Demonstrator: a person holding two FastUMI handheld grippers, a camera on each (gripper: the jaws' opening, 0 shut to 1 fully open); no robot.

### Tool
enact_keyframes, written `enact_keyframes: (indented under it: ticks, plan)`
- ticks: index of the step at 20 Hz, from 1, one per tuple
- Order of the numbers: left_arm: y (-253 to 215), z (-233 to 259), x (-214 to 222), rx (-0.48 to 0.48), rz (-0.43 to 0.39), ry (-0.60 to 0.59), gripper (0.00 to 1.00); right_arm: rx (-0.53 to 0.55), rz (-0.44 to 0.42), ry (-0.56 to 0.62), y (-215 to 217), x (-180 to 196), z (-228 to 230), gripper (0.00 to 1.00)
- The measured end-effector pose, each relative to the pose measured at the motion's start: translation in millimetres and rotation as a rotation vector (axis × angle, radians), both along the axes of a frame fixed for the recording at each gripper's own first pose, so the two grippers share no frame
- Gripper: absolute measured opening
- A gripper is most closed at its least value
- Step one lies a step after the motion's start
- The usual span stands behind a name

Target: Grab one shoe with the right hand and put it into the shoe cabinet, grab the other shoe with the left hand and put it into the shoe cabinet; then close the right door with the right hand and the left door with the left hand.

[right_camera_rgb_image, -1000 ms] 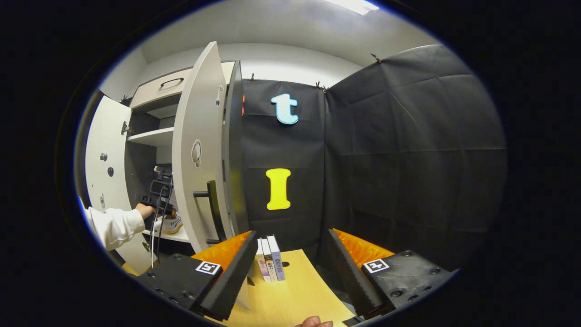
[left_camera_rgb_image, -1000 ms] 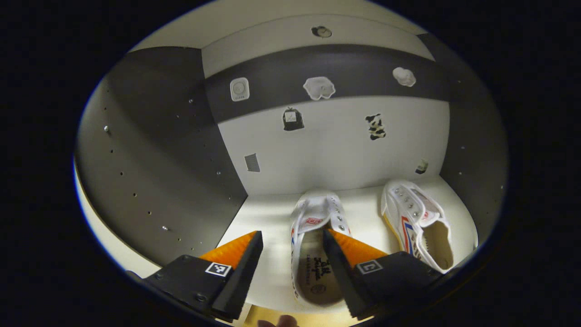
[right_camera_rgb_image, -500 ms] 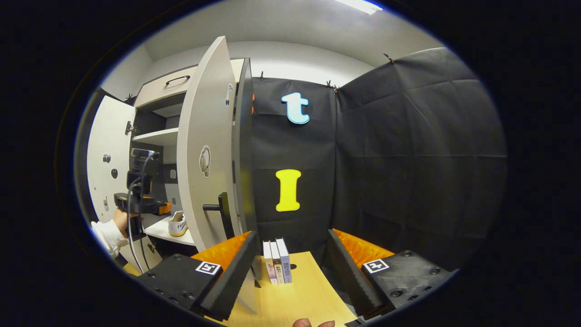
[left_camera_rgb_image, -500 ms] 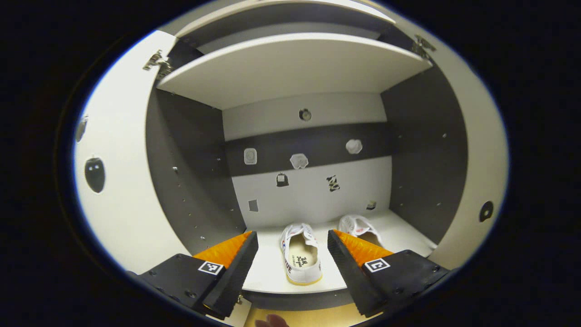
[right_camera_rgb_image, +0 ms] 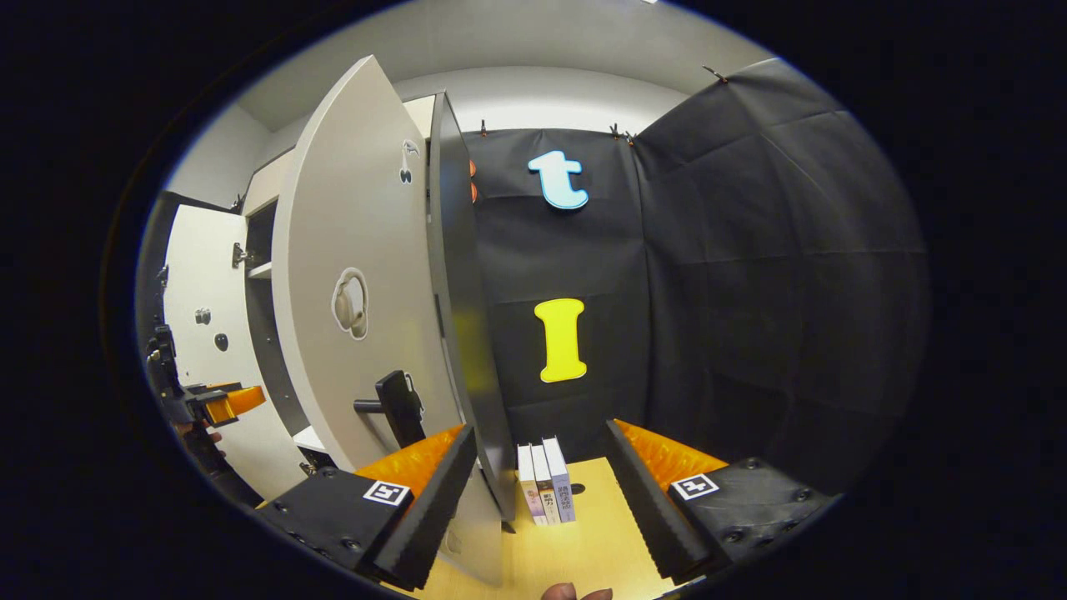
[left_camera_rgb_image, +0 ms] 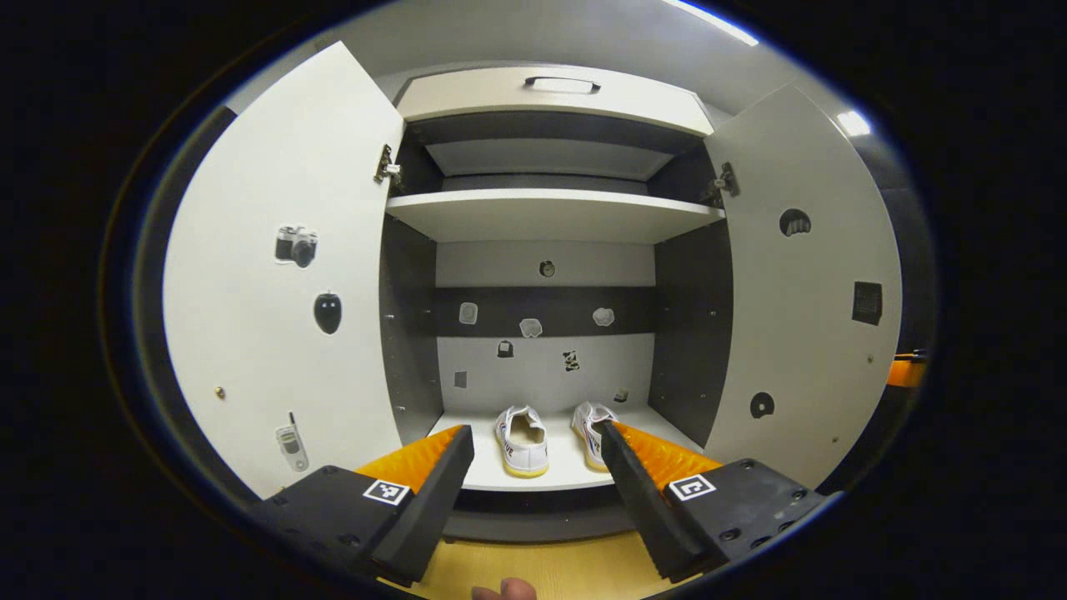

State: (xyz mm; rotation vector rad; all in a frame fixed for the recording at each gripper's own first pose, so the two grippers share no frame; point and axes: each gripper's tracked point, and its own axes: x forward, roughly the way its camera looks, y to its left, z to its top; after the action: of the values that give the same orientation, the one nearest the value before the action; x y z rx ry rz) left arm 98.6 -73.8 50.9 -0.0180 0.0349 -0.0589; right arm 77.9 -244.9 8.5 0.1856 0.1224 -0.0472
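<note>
Two white shoes stand side by side on the cabinet's lower shelf (left_camera_rgb_image: pixel 500 479): the left shoe (left_camera_rgb_image: pixel 522 439) heel toward me, the right shoe (left_camera_rgb_image: pixel 593 432) partly behind a finger. My left gripper (left_camera_rgb_image: pixel 535 446) is open and empty, well in front of the cabinet. The left door (left_camera_rgb_image: pixel 283 283) and right door (left_camera_rgb_image: pixel 800 292) both stand wide open. My right gripper (right_camera_rgb_image: pixel 540 446) is open and empty, close to the right door's outer face (right_camera_rgb_image: pixel 350 275), whose dark handle (right_camera_rgb_image: pixel 392 404) sits just left of its fingers. The left gripper (right_camera_rgb_image: pixel 218 403) also appears far left in the right gripper view.
An upper shelf (left_camera_rgb_image: pixel 550 212) and a top drawer with a handle (left_camera_rgb_image: pixel 560 83) sit above the shoes. Several books (right_camera_rgb_image: pixel 546 487) stand on the wooden table (right_camera_rgb_image: pixel 575 550) by the black cloth wall. A fingertip (left_camera_rgb_image: pixel 504 590) shows at the bottom edge.
My left gripper has pulled back out of the cabinet, leaving the shoe on the shelf; both doors now show. My right gripper has moved closer to the right door's handle.
</note>
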Motion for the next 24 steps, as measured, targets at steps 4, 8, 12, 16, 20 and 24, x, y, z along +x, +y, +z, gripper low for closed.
enact_keyframes:
  ticks: [4, 8, 12, 16, 20, 24]
  plan:
    - [23.6, 10.6, -38.9, -0.005, 0.019, -0.024, 0.96, -0.015, 0.038, -0.008, 12.0, 4.0, 3.6, 1.0]
    - [58.6, 19.4, -60.7, 0.022, 0.046, -0.052, 0.96, -0.018, 0.053, -0.025, 18.4, 4.6, 11.4, 0.98]
    - [84.6, 14.0, -78.7, -0.018, 0.051, -0.03, 0.96, -0.041, 0.069, -0.026, 38.3, 1.6, 12.0, 0.98]
    - [111.5, 15.2, -92.0, -0.017, 0.076, -0.038, 0.96, -0.035, 0.115, -0.035, 90.3, 0.6, 13.4, 0.98]
    - [151.3, 10.5, -109.6, -0.023, 0.12, -0.039, 0.97, -0.051, 0.189, -0.041, 150.0, 12.6, 13.3, 0.98]
    - [193.6, 0.7, -125.5, -0.026, 0.175, -0.033, 0.96, 0.013, 0.256, -0.013, 205.1, 23.1, 8.3, 0.98]
